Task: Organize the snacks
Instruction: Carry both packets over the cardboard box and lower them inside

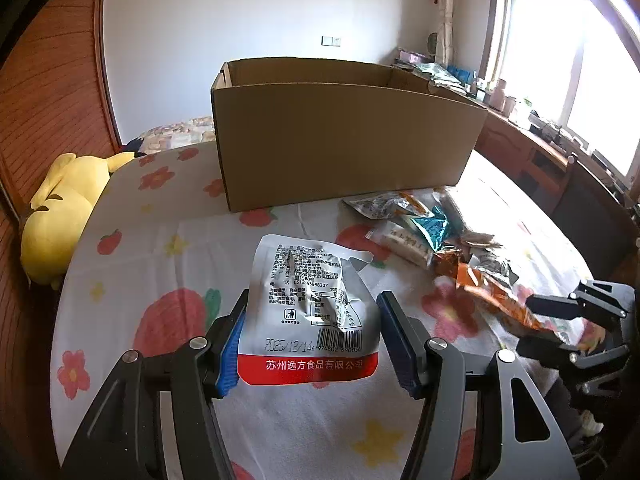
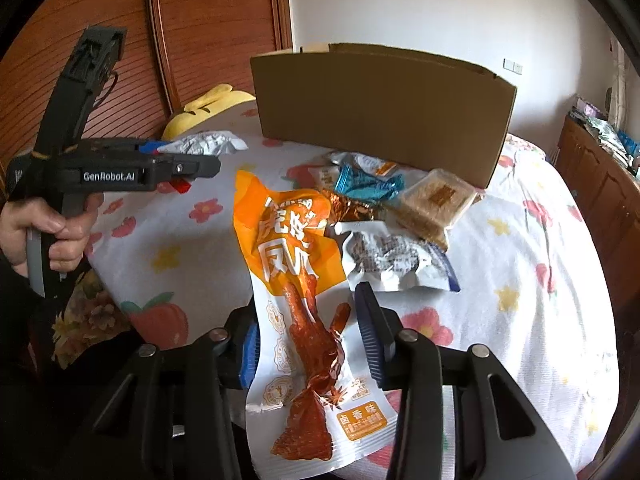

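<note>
Both claws angled down over bed: left claw (image 1: 312, 332) clamps silver pouch (image 1: 308, 304); right claw (image 2: 308, 336) clamps orange packet (image 2: 296, 300).

My orange pouch (image 2: 296, 308) runs off the bottom edge of my right view. The cardboard box (image 1: 340, 140) hides its inside. Clutter on the window ledge (image 1: 532, 120) is too small to tell.
</note>
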A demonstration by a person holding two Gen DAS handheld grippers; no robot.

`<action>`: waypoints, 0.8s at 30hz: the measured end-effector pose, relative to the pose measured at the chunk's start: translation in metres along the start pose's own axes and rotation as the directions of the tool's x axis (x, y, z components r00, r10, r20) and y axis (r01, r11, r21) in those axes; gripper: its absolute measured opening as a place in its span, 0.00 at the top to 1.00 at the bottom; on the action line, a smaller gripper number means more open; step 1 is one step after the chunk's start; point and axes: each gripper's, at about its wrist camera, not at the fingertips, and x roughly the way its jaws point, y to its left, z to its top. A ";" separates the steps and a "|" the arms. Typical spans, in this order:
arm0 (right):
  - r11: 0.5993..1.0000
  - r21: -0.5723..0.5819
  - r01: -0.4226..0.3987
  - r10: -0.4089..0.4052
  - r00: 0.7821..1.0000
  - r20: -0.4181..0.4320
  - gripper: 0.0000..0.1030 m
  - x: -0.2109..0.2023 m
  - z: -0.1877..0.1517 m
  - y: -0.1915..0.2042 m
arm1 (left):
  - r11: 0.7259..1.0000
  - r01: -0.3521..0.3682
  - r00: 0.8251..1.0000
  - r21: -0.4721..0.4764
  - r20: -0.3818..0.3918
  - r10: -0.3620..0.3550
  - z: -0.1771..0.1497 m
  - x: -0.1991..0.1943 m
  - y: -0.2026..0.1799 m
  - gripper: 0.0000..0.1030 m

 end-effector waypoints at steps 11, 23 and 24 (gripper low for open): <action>0.999 0.013 0.034 -0.034 0.997 0.070 0.58 -0.023 0.017 -0.014 | 1.000 0.020 1.000 -0.002 0.020 -0.020 0.001 -0.005 -0.007 0.39; 0.996 0.012 0.084 -0.085 0.989 0.123 0.58 -0.028 0.050 -0.039 | 0.999 0.015 0.997 0.030 0.073 -0.017 0.022 -0.011 -0.016 0.39; 0.996 0.010 0.089 -0.089 0.988 0.126 0.58 -0.029 0.053 -0.040 | 0.999 0.010 0.997 0.038 0.080 -0.013 0.026 -0.012 -0.017 0.39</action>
